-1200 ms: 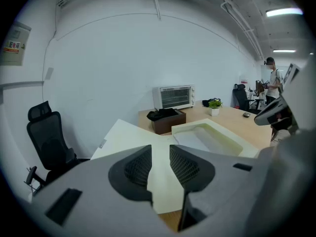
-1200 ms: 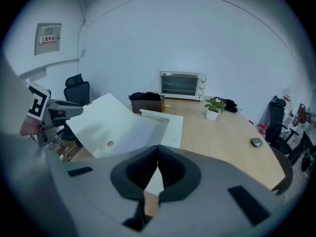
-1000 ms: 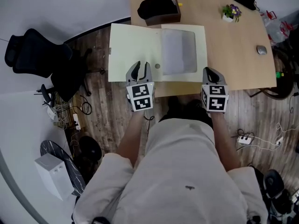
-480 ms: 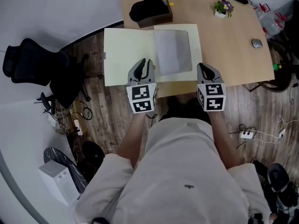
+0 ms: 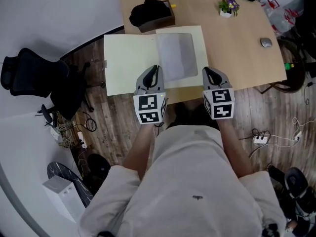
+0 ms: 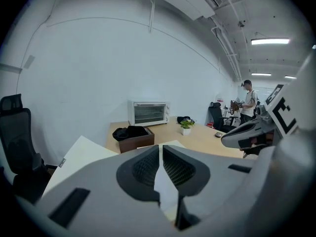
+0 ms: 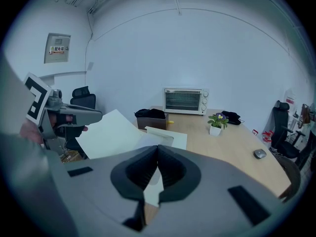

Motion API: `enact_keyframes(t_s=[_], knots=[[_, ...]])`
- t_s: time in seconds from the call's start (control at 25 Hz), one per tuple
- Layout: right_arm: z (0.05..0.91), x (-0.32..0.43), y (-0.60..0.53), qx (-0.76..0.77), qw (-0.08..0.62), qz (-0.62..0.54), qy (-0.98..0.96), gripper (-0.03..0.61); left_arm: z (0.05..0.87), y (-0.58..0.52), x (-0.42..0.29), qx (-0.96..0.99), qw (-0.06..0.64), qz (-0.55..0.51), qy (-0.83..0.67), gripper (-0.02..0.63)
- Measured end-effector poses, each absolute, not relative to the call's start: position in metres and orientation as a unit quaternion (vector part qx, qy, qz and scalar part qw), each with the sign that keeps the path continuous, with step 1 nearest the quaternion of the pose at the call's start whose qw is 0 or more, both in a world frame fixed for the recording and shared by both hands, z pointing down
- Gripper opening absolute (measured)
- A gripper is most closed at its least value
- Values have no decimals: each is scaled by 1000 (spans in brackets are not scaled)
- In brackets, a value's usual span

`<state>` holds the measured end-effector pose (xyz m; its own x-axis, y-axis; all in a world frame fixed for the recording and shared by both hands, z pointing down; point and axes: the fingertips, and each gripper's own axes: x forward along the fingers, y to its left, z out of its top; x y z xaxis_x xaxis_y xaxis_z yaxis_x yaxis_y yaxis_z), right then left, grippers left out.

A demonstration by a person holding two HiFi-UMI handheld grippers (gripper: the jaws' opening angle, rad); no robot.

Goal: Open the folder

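The pale yellow folder lies spread open on the wooden desk. Its left flap juts past the desk's left edge, and a clear sleeve covers the right half. My left gripper hovers over the folder's front edge near the spine. Its jaws have just been closing and now stand almost together with nothing between them. My right gripper is shut at the folder's front right corner, and I see nothing held between its pads. The raised left flap shows in the right gripper view.
A brown box with a black cap stands just behind the folder. A small potted plant, a mouse and a toaster oven are farther back on the desk. A black office chair stands left of the desk.
The left gripper's jaws have closed from clearly apart to almost touching, and it has shifted right along the folder's front edge toward the spine. The right gripper stays shut by the corner.
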<state>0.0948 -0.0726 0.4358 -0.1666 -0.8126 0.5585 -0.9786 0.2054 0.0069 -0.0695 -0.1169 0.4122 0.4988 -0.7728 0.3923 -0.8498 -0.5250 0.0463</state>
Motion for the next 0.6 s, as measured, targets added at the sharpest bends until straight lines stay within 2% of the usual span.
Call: enact_keyframes(t_s=[0.6], knots=[[433, 90, -70, 592, 227, 175, -753, 3, 411, -107, -54, 870, 122, 170, -447, 5]])
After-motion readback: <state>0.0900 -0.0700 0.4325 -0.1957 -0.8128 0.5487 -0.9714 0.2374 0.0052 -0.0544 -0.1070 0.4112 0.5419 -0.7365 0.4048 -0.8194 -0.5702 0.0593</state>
